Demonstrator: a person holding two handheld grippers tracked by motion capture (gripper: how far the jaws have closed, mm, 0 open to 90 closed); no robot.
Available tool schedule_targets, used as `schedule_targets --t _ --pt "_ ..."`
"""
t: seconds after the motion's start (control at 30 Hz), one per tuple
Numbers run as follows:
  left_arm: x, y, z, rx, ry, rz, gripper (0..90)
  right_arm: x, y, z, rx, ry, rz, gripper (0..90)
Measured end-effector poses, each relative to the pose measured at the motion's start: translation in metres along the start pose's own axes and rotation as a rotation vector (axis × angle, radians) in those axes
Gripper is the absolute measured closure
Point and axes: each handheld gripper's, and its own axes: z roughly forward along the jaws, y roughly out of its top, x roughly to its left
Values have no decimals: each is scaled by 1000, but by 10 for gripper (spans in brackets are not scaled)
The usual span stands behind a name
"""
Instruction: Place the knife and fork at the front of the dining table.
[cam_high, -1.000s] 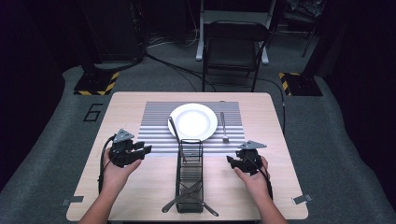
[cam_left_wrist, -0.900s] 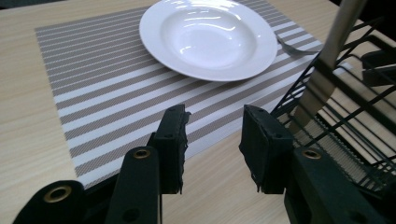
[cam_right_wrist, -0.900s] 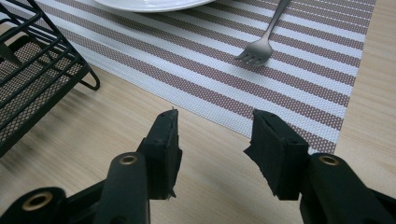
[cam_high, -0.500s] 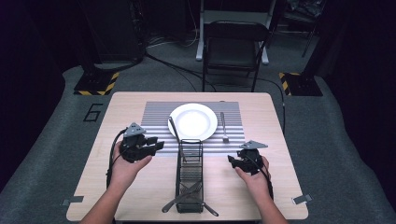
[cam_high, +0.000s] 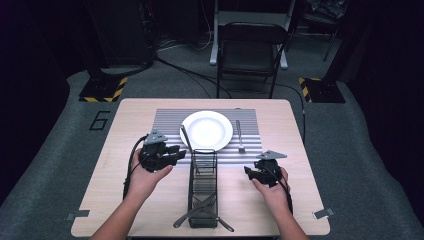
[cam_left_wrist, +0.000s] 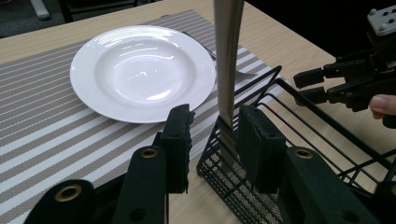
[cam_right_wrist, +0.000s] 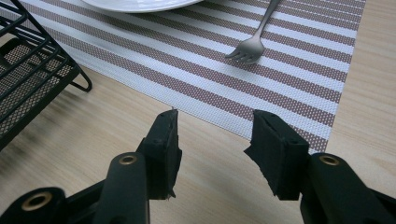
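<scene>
Closing left gripper (cam_left_wrist: 212, 140) round the knife handle (cam_left_wrist: 227, 70), pads not touching yet; could slip, clatter into the basket (cam_left_wrist: 299, 121); right gripper (cam_right_wrist: 215, 140) half-open, empty.

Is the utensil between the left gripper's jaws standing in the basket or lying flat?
Standing: the utensil handle rises upright from the wire basket, leaning at its end wall.

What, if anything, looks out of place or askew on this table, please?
One utensil handle stands propped in the far end of the black wire basket, leaning toward the white plate; the left gripper straddles it. Two more utensils poke through the basket's near end onto the table. The fork lies neatly.
</scene>
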Motion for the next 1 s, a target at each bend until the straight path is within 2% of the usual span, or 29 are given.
schedule_targets --t 0.27,0.53,0.7,1.0 --pt "-4 3 16 20 -14 2 648 -2 -1 1 0 2 7 510" --pt "-7 2 28 30 -18 -11 707 -4 -2 0 0 4 21 510" --pt "-8 1 32 33 -10 1 736 -4 -2 0 -5 7 24 510" --pt "-7 -2 35 21 -22 -4 757 -4 -2 1 0 13 22 510"
